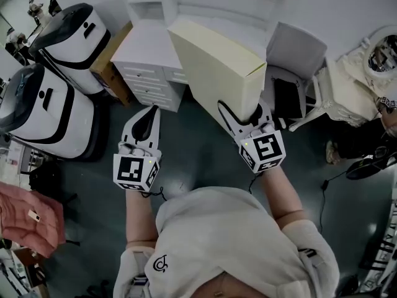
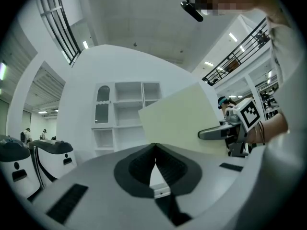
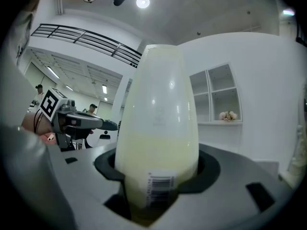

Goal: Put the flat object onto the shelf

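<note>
The flat object (image 1: pixel 211 64) is a pale yellow, thin rectangular box with a barcode near its lower edge. It stands tilted up out of my right gripper (image 1: pixel 243 113), which is shut on its lower end. In the right gripper view the flat object (image 3: pixel 158 114) fills the middle, pinched between the jaws of the right gripper (image 3: pixel 157 164). My left gripper (image 1: pixel 147 118) hangs to the left, shut and empty, with its own view showing the left gripper's (image 2: pixel 154 156) tips touching. The white shelf (image 2: pixel 125 110) stands ahead, behind the flat object (image 2: pixel 182 121).
A white drawer cabinet (image 1: pixel 147 64) stands below the shelf (image 1: pixel 155 2). Two white robot bodies (image 1: pixel 65 39) and a cardboard box (image 1: pixel 110 73) are at the left, a white chair (image 1: pixel 293 64) and an ornate mirror stand (image 1: pixel 366 73) at the right. Pink cloth (image 1: pixel 28 219) lies low left.
</note>
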A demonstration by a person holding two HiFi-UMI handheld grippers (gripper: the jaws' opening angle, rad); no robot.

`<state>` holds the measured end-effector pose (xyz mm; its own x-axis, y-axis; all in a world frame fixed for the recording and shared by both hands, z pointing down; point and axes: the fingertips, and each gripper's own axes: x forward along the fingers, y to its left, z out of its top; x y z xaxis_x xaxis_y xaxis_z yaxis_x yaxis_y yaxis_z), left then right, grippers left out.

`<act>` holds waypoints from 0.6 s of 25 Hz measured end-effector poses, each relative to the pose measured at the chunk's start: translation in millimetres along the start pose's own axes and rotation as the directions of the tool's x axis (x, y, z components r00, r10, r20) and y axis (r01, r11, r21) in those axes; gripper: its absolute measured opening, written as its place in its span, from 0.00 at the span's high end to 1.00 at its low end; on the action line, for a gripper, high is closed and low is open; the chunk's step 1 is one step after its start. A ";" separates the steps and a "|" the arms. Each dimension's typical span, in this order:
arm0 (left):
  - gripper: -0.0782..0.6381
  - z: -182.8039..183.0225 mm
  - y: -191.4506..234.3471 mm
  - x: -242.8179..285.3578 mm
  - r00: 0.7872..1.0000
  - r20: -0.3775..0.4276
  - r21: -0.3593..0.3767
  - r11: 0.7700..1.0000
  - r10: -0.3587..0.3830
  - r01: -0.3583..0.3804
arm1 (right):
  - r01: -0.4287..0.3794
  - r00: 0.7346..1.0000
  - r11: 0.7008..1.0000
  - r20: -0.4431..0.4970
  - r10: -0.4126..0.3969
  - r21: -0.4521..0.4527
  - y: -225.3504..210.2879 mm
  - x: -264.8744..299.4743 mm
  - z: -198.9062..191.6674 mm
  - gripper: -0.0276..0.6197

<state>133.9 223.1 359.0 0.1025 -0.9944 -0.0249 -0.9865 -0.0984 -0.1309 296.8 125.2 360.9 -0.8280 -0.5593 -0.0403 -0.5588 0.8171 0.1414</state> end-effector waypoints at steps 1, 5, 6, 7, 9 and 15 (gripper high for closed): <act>0.87 -0.3 0.9 -1.4 1.000 0.001 -0.002 1.000 -0.004 0.004 | 0.001 1.000 1.000 -0.002 -0.001 0.003 1.9 0.5 -0.1 0.54; 0.87 -2.3 8.7 -12.7 1.000 0.003 -0.001 1.000 -0.022 0.022 | 0.008 1.000 0.999 -0.003 -0.008 0.034 15.1 3.5 1.2 0.52; 0.87 -3.4 12.5 -16.3 1.000 0.004 -0.002 1.000 -0.026 0.026 | 0.014 1.000 0.999 -0.003 -0.014 0.045 18.8 5.7 1.5 0.52; 0.87 -5.1 16.7 -20.0 1.000 0.005 -0.006 1.000 -0.028 0.028 | 0.020 1.000 0.998 -0.006 -0.020 0.053 22.4 8.5 1.4 0.52; 0.87 -9.7 26.3 -27.8 0.999 0.006 -0.015 0.999 -0.031 0.031 | 0.037 0.999 0.997 -0.016 -0.036 0.065 29.3 15.1 -0.2 0.52; 0.87 -24.1 61.0 -44.7 1.000 -0.008 -0.033 0.999 -0.021 0.021 | 0.069 0.997 0.994 -0.025 -0.068 0.086 46.2 39.4 -1.5 0.52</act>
<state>66.1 260.6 376.0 0.1220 -0.9924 -0.0140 -0.9879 -0.1201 -0.0982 238.5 140.7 367.3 -0.7869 -0.6165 -0.0252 -0.6169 0.7853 0.0527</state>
